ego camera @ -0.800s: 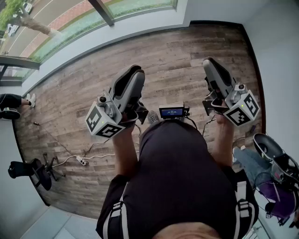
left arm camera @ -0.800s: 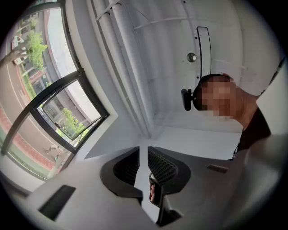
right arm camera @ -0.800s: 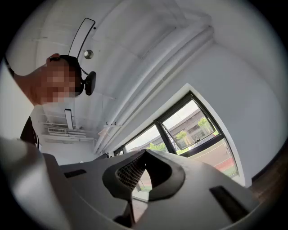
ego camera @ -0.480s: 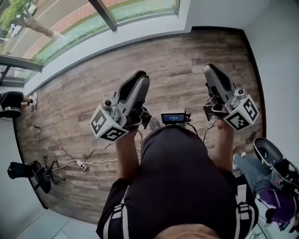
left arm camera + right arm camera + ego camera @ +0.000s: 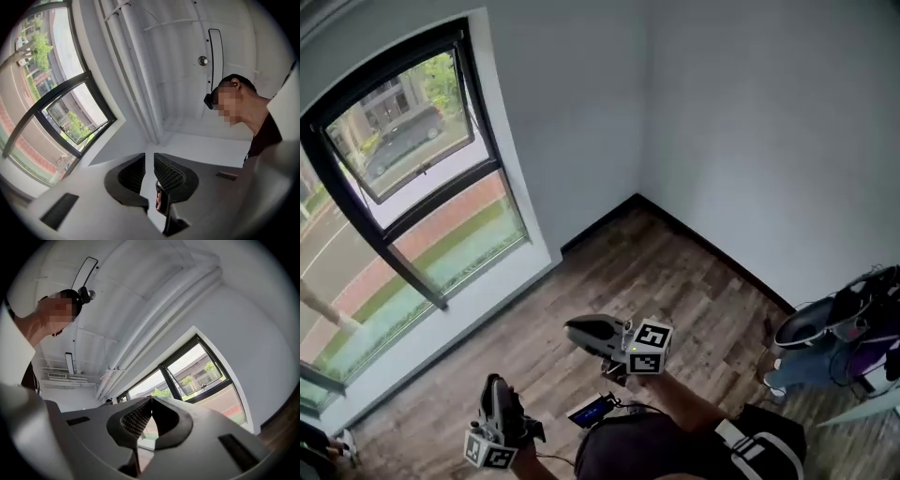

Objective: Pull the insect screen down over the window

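- Insect screen: not seen; the black-framed glass window (image 5: 403, 216) stands uncovered, so the screen is presumably rolled up at the window's top.
- Left grey gripper (image 5: 494, 386): jaws a slit apart, empty. Right grey gripper (image 5: 574, 328): jaws together, empty. Both are well short of the window.
- Step: approach. Next: reach to the window's top and grip the screen.

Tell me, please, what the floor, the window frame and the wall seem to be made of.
The floor: probably wood or wood-look laminate, matte brown; plank seams and grain show.
The window frame: likely painted or coated metal, black, satin; slim straight bars, though plastic is possible.
The wall: looks like painted plaster, smooth matte white, no seams visible.
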The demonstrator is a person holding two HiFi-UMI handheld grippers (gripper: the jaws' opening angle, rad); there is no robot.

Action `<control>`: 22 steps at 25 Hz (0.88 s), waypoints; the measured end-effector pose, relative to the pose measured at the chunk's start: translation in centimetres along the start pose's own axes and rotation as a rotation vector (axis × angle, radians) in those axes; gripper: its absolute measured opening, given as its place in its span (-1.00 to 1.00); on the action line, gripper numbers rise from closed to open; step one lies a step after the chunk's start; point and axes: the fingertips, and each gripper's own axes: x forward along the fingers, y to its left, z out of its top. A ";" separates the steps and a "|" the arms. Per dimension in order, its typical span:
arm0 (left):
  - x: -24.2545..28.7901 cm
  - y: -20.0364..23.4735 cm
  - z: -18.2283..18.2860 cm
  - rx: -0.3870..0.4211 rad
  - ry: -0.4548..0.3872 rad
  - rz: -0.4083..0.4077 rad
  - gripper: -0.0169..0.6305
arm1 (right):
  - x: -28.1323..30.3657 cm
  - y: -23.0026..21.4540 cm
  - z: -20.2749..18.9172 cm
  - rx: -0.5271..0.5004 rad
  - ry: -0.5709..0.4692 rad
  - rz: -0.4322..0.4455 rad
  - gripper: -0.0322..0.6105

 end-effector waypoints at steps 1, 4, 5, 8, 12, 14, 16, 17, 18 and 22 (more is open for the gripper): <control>0.6 -0.8 -0.4 0.002 -0.001 -0.009 -0.79 | -0.8 0.3 0.7 -0.007 0.003 0.006 -0.88; 4.9 -2.8 -1.8 -0.012 0.022 -0.081 -0.79 | -4.0 -0.9 4.4 -0.065 -0.025 -0.051 -0.88; 5.8 -3.1 -1.8 -0.014 0.029 -0.096 -0.79 | -4.4 -1.3 5.0 -0.075 -0.035 -0.067 -0.88; 6.3 -3.1 -0.6 -0.012 0.020 -0.085 -0.79 | -3.7 -1.4 4.9 -0.067 -0.027 -0.063 -0.88; 10.4 -2.6 4.0 0.117 0.005 -0.059 -0.48 | -3.3 -0.8 4.9 -0.053 -0.004 -0.025 -0.88; 15.7 -3.6 9.5 0.226 -0.049 -0.090 -0.17 | -3.4 -0.4 5.4 -0.053 -0.003 -0.003 -0.88; 19.4 -4.8 15.5 0.266 -0.116 -0.145 -0.05 | -2.2 0.4 5.4 -0.069 -0.011 0.017 -0.88; 19.7 -5.2 17.5 0.271 -0.133 -0.173 -0.05 | -1.2 0.9 5.1 -0.082 -0.011 0.024 -0.88; 19.0 -5.1 18.6 0.282 -0.134 -0.188 -0.05 | -0.3 1.3 4.7 -0.094 -0.011 0.026 -0.88; 12.7 -1.8 16.2 0.304 -0.085 -0.102 -0.05 | 1.5 1.8 3.9 -0.115 -0.001 -0.016 -0.88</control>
